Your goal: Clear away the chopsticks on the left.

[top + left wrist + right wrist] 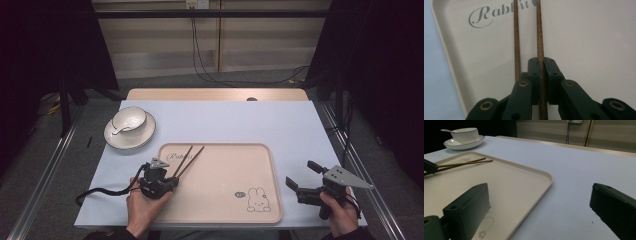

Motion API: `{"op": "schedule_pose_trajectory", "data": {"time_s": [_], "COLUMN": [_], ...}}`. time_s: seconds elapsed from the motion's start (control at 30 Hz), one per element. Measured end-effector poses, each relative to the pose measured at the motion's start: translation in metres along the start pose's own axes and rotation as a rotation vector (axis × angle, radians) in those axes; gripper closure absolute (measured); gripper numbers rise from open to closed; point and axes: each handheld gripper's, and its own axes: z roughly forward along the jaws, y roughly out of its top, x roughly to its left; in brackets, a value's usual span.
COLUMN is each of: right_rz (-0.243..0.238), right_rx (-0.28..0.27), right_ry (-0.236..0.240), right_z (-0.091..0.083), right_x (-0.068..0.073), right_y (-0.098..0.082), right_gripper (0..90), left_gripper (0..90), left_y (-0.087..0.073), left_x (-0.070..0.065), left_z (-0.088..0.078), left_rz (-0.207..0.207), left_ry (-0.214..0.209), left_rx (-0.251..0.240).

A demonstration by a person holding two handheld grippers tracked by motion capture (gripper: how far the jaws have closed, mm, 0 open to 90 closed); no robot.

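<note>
Two brown wooden chopsticks [187,159] lie over the upper left of a beige tray [225,200], their far ends near the printed word "Rabbit". My left gripper [174,178] is at the tray's left edge, held in a hand. In the left gripper view my left gripper [541,65] is shut on the right-hand chopstick [539,37]. The other chopstick [517,50] runs just beside the left jaw, outside the grip. My right gripper [304,176] hovers off the tray's right edge, open and with nothing in it. In its own view the right gripper [539,195] has wide-set jaws over the tray's corner.
A white bowl [129,119] with a spoon in it stands on a saucer [116,140] at the table's far left; the bowl [465,134] also appears in the right gripper view. A rabbit drawing [257,199] marks the tray's near right. The pale table [225,120] lies bare beyond the tray.
</note>
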Motion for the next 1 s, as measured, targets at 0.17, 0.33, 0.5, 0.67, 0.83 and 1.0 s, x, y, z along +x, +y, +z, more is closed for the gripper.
{"op": "schedule_pose_trajectory", "data": {"time_s": [0.17,0.33,0.5,0.67,0.83,1.0], "right_rz": [-0.001,0.004,0.004,0.001,0.004,0.005], "right_rx": [0.000,-0.001,0.001,0.000,-0.001,-0.001], "right_ry": [0.002,0.002,0.002,0.004,0.005,0.002], "right_z": [-0.0001,-0.0003,-0.0002,-0.0002,-0.0004,-0.0004], "right_x": [-0.0004,-0.0001,0.0001,0.0001,0.0000,-0.0003], "right_y": [0.0000,0.0001,0.0000,0.0000,0.0000,0.0000], "right_gripper": [2.3,2.3,2.4,2.3,2.4,2.4], "left_gripper": [84.3,84.2,81.2,80.7,76.0,66.7], "left_y": [-0.0014,-0.0013,-0.0010,-0.0007,0.0000,0.0027], "left_x": [-0.0005,-0.0001,0.0009,0.0014,0.0023,0.0020], "left_z": [0.0031,0.0037,0.0045,0.0045,0.0049,0.0011], "left_rz": [-0.009,-0.008,-0.008,0.002,0.028,0.042], "left_ry": [-0.007,-0.009,-0.023,-0.032,-0.049,-0.079], "left_rx": [0.017,0.022,0.021,0.022,0.015,-0.024]}}
